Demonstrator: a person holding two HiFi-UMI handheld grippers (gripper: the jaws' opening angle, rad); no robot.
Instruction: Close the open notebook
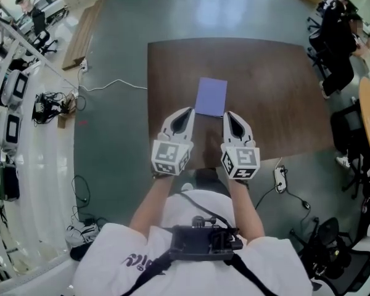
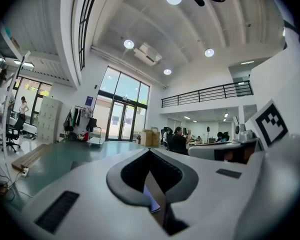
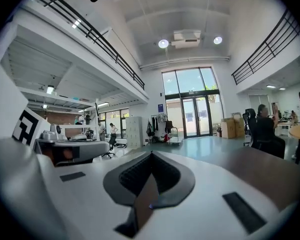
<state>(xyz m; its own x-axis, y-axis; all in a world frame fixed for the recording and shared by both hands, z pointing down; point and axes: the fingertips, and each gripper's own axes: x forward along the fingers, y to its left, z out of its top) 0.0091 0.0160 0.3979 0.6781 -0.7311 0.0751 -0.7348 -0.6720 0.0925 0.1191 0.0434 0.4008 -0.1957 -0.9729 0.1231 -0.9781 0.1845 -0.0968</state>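
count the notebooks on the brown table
1: a thin lavender rectangular notebook, lying flat near the middle of the dark brown wooden table; none seems hidden.

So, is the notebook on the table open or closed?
Closed: the notebook lies flat as one purple cover, no pages showing.

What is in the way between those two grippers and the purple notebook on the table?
Nothing visible is. The notebook lies flat on the brown table, with no other object on the tabletop. In the head view it sits just past the tips of the left gripper and the right gripper, both with jaws together.
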